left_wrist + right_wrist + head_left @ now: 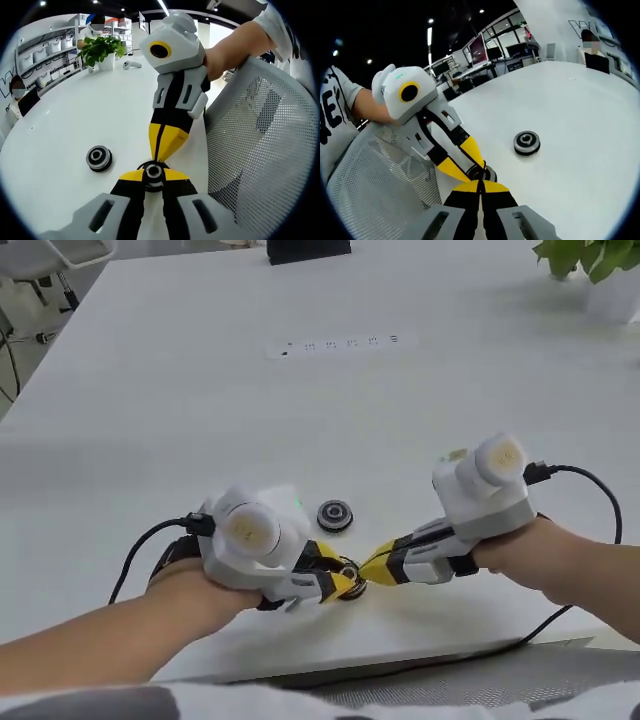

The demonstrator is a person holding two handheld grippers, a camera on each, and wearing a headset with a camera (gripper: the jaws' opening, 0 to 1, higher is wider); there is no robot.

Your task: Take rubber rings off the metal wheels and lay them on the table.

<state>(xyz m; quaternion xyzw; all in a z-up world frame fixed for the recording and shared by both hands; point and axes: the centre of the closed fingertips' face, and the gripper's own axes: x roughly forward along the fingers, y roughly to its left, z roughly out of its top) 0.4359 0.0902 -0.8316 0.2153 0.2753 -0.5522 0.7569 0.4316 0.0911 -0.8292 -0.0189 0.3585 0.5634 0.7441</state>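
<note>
Small gripped metal wheel (153, 172) (black-rimmed)

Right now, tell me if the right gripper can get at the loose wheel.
Probably yes: the loose wheel sits alone on open table just beyond the right gripper, nothing between. Its fingers are shut against the wheel the left gripper holds, though.

left gripper (348, 583) and right gripper (374, 566) are the same build. white moulded shell (280, 545), black jaw arms ahead of the shell, yellow wedge tips. white slotted side plates (181, 94) just ahead of the shell. green led (298, 504) on the left shell's edge. black cable (150, 540) exits behind each shell. person wears a light short-sleeve tee (335, 97) with dark block lettering.
</note>
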